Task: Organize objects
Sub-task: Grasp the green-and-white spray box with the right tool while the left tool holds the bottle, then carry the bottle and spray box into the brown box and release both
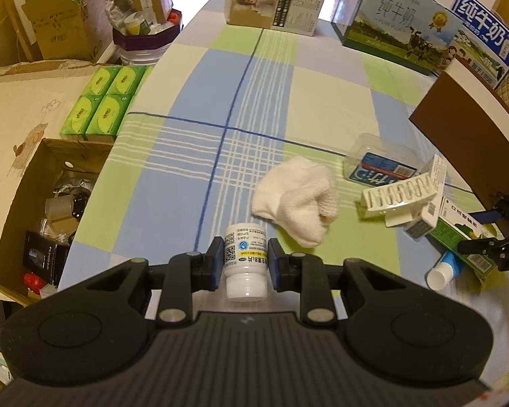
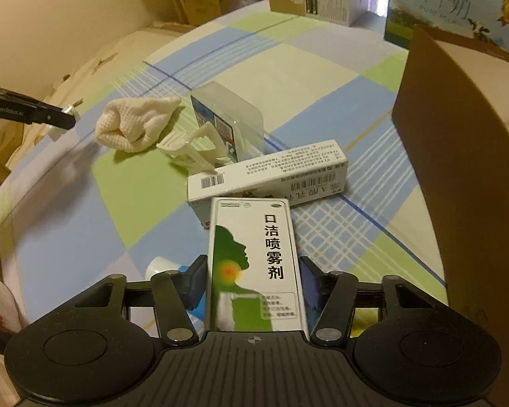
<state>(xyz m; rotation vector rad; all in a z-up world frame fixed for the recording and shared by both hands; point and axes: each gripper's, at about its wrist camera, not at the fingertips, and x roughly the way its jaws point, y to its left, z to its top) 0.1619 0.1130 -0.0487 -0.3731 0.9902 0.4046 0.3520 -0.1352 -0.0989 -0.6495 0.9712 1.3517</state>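
Note:
My left gripper (image 1: 245, 257) is shut on a small white pill bottle (image 1: 245, 261) and holds it just above the checked cloth. My right gripper (image 2: 252, 285) is shut on a green and white spray box (image 2: 254, 264). Beyond it lie a long white medicine box (image 2: 271, 173), a white hair claw clip (image 2: 190, 152), a clear plastic case (image 2: 227, 118) and a rolled white towel (image 2: 135, 122). The towel (image 1: 298, 200), clip (image 1: 400, 196) and clear case (image 1: 380, 162) also show in the left wrist view. A blue and white tube (image 1: 444, 271) lies by the green box (image 1: 465, 237).
A brown open box (image 2: 458, 156) stands at the right. Milk cartons (image 1: 400, 23) and a cardboard box (image 1: 278, 0) stand at the table's far edge. Left of the table are green tissue packs (image 1: 101, 101) and an open carton of clutter (image 1: 51, 210).

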